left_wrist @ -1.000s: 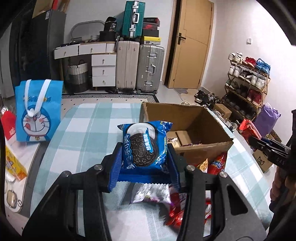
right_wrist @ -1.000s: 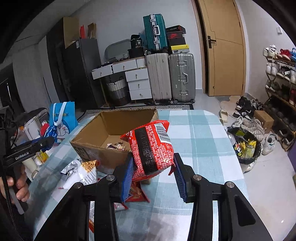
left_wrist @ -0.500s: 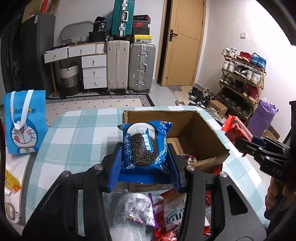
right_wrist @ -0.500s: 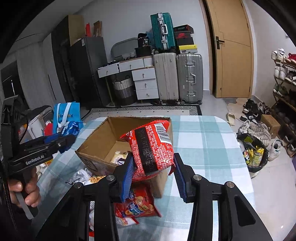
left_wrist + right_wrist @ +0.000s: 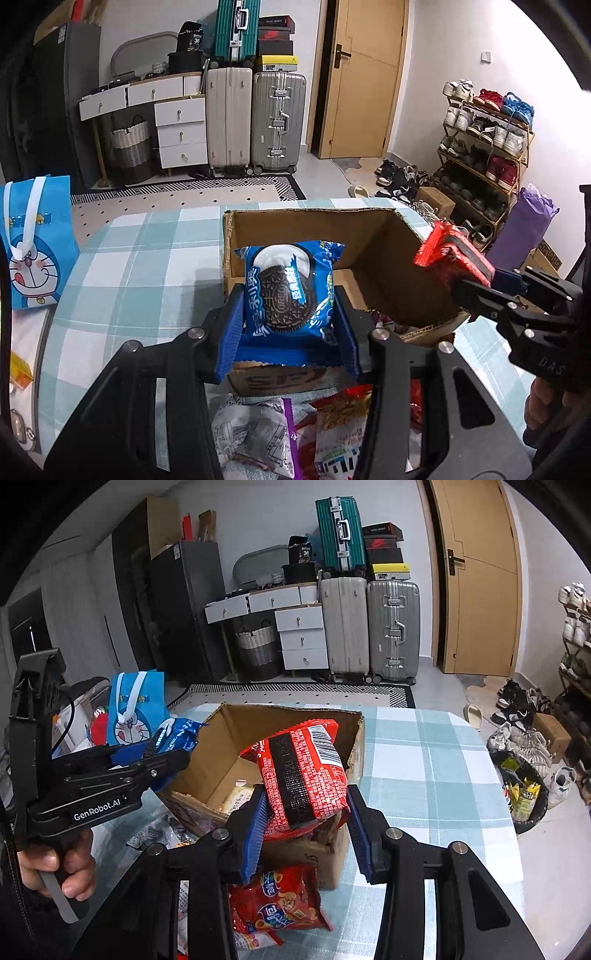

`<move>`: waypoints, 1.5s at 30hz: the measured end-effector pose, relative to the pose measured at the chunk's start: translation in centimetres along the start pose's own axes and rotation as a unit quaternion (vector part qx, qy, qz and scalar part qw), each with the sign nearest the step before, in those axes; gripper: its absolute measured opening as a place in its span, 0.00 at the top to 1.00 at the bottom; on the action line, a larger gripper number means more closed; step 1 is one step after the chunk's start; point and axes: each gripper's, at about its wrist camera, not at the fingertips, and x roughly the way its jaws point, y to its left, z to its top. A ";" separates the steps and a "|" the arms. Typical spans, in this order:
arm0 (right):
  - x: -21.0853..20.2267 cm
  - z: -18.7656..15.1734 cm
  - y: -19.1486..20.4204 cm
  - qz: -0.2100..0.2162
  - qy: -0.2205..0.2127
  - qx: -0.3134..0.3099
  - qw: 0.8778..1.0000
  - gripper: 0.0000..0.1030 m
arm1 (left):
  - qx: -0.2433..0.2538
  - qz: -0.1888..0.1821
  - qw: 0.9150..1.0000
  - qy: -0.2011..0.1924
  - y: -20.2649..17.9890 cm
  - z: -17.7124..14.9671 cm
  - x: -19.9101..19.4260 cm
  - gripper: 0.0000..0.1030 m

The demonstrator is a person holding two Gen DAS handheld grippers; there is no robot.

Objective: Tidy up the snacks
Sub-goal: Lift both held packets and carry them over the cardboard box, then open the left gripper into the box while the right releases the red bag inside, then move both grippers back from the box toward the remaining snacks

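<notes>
left gripper (image 5: 288,332) | carried Oreo pack (image 5: 290,286) forward to cardboard box (image 5: 310,221) rim || right gripper (image 5: 304,830) | brought red packet (image 5: 303,771) over box opening

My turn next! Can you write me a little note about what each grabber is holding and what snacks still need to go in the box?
Left gripper: shut on the blue Oreo pack, held at the near edge of the cardboard box.
Right gripper: shut on the red snack pack, held over the box's right side.
Done: a few snacks already lie in the box.
Left: drop both packs in, then collect the loose packets on the table in front of the box.
</notes>
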 end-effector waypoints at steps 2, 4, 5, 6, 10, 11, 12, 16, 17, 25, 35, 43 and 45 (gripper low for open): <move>0.6 0.1 0.0 0.000 0.004 -0.002 1.000 0.60 | 0.003 0.003 1.000 0.004 -0.1 0.0 0.6 0.59; 1.1 0.2 0.1 -0.001 0.004 -0.005 1.000 0.60 | 0.007 0.006 1.000 0.006 -0.2 0.0 1.0 0.59; 1.3 0.2 0.2 -0.001 -0.002 -0.008 1.000 0.60 | 0.008 0.009 1.000 0.006 -0.3 0.0 1.2 0.59; 1.7 0.1 0.3 -0.002 -0.002 -0.012 1.000 0.60 | 0.011 0.011 1.000 0.009 -0.6 0.1 1.3 0.58; 2.4 -0.1 0.6 -0.003 0.002 -0.015 1.000 0.60 | 0.016 0.015 1.000 0.018 -0.9 0.0 2.2 0.58; 2.7 -0.1 0.6 -0.002 0.004 -0.013 1.000 0.59 | 0.015 0.014 1.000 0.020 -0.9 -0.1 2.5 0.58; 2.8 -0.1 0.6 -0.001 0.004 -0.012 1.000 0.59 | 0.014 0.013 1.000 0.022 -1.0 -0.1 2.6 0.58; 3.6 -0.1 0.7 -0.003 -0.001 -0.006 1.000 0.59 | 0.013 0.016 1.000 0.023 -0.8 0.0 3.1 0.58; 3.9 -0.1 0.7 -0.005 0.000 -0.007 1.000 0.59 | 0.012 0.016 1.000 0.023 -0.8 0.0 3.2 0.58; 4.5 -0.4 1.3 -0.008 0.000 -0.011 1.000 0.58 | 0.014 0.018 1.000 0.015 -0.9 -0.1 2.7 0.57; 0.4 -0.7 1.7 -0.020 -0.046 -0.038 0.998 0.01 | 0.026 0.021 0.999 -0.020 -0.9 -0.5 -1.7 0.12; -3.8 -2.8 0.6 -0.006 -0.063 -0.013 0.998 0.00 | 0.037 0.026 0.998 -0.049 -1.0 -3.5 -6.7 0.00; -4.5 -3.5 0.1 0.000 -0.058 -0.004 0.998 0.00 | 0.032 0.021 0.998 -0.047 -0.6 -4.5 -7.4 0.00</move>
